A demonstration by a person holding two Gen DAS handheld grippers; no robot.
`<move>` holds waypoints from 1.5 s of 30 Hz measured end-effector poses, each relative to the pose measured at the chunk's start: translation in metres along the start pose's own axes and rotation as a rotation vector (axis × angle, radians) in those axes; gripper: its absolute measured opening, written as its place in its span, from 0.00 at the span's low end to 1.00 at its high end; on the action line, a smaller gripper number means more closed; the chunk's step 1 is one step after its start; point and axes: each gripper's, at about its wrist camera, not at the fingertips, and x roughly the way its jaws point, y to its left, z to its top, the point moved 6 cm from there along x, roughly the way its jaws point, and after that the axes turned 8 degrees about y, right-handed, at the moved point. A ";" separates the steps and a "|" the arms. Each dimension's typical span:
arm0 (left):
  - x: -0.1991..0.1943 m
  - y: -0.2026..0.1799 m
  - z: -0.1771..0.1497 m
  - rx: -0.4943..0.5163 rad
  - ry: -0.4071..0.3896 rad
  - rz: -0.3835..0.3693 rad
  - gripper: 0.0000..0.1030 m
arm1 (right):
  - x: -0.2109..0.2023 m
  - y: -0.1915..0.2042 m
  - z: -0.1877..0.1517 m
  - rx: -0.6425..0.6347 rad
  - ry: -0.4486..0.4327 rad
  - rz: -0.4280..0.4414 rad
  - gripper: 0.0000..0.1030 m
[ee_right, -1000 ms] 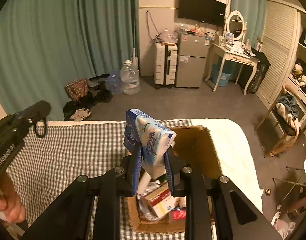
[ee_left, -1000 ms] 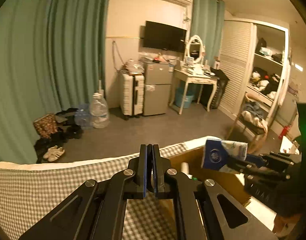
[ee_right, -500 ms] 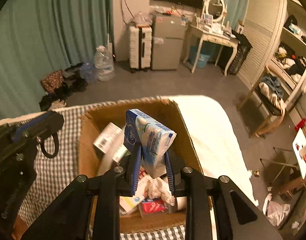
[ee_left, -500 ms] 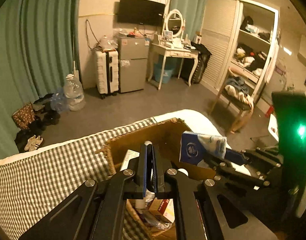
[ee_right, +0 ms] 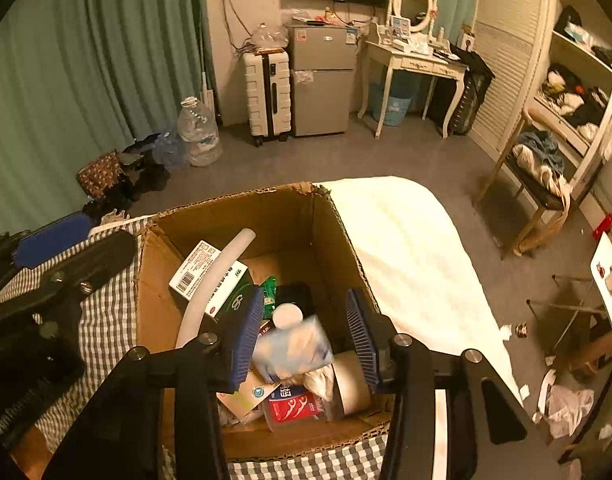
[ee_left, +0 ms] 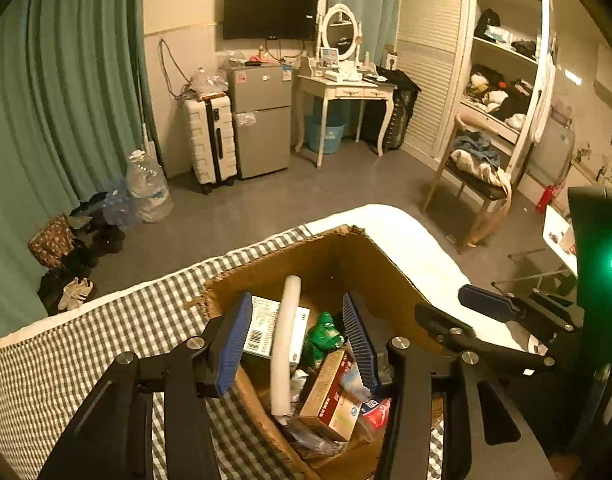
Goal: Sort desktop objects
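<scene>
- From the left wrist view, the left gripper [ee_left: 298,340] hangs over an open cardboard box [ee_left: 337,256] that stands on a checked cloth [ee_left: 106,332]. Its jaws have just been opening and now stand apart, with nothing pressed between them.
- Inside the box lie a white tube [ee_left: 285,344], a white carton with a barcode [ee_left: 266,330], a green packet [ee_left: 323,334], and a brown-and-red carton [ee_left: 331,394].
- From the right wrist view, the right gripper [ee_right: 302,332] is also above the box [ee_right: 242,220]. Its jaws have just been opening, and their pads do not touch anything.
- The blue tissue pack [ee_right: 292,348] appears blurred between the jaws, free of both pads, above the box contents.
- Under it I see a red packet [ee_right: 292,406] and a white cap [ee_right: 288,316]; the white tube [ee_right: 214,284] leans over the barcode carton [ee_right: 204,268].
</scene>
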 end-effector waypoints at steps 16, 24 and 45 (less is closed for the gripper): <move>-0.061 0.078 0.010 -0.126 -0.094 0.154 1.00 | -0.048 0.034 0.011 -0.004 -0.171 0.138 0.89; -0.107 0.130 -0.013 -0.226 -0.196 0.188 1.00 | -0.081 0.079 0.011 -0.099 -0.274 0.220 0.95; -0.168 0.250 -0.135 -0.384 -0.206 0.412 1.00 | -0.093 0.212 -0.024 -0.232 -0.282 0.303 0.95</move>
